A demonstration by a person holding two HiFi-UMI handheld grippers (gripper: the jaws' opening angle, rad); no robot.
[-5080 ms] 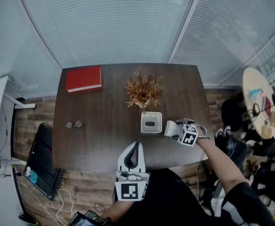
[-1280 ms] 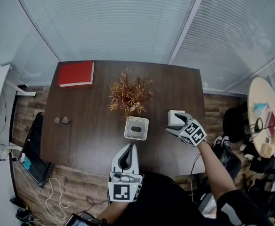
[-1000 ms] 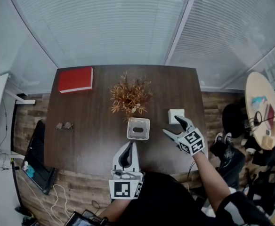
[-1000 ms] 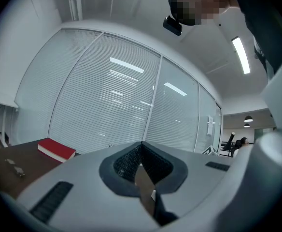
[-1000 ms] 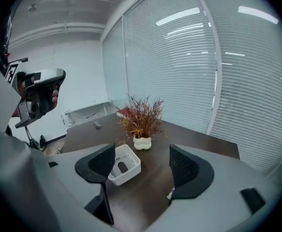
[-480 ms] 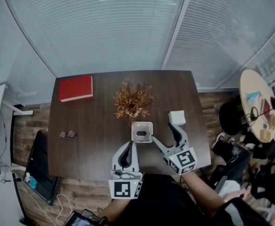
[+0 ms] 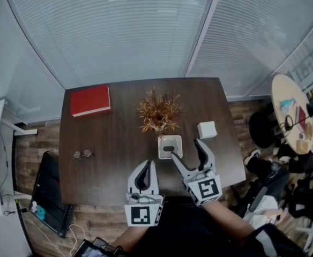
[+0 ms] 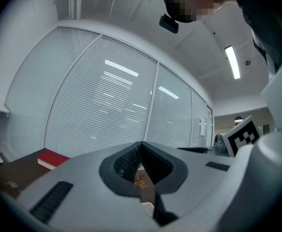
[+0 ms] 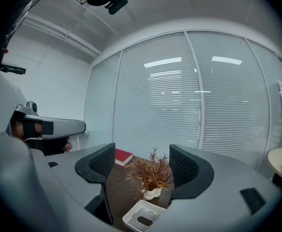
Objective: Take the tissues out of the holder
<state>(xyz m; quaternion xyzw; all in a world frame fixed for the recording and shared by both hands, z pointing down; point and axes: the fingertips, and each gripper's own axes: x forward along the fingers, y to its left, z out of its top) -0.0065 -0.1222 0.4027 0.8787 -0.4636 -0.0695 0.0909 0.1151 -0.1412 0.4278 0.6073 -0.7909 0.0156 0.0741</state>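
Table [image 7: 113, 138]: rectangular, dark brown wood grain. Holder [image 7: 170, 146]: white, square, rounded corners, dark oval slot; centre, just nearer than the dried rust-coloured plant [image 7: 159, 111]. Tissues [image 7: 206, 129]: white squarish block on the table, right of the holder, apart from it. Right tool [image 7: 187, 153]: grey, ribbed pads, jaws wide, empty, at holder's near-right. Left tool [image 7: 146, 167]: jaws together, empty. Red book [image 7: 92, 100]: far left corner.

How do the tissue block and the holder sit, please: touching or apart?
Apart. The head view shows bare dark table between the tissue block and the holder.
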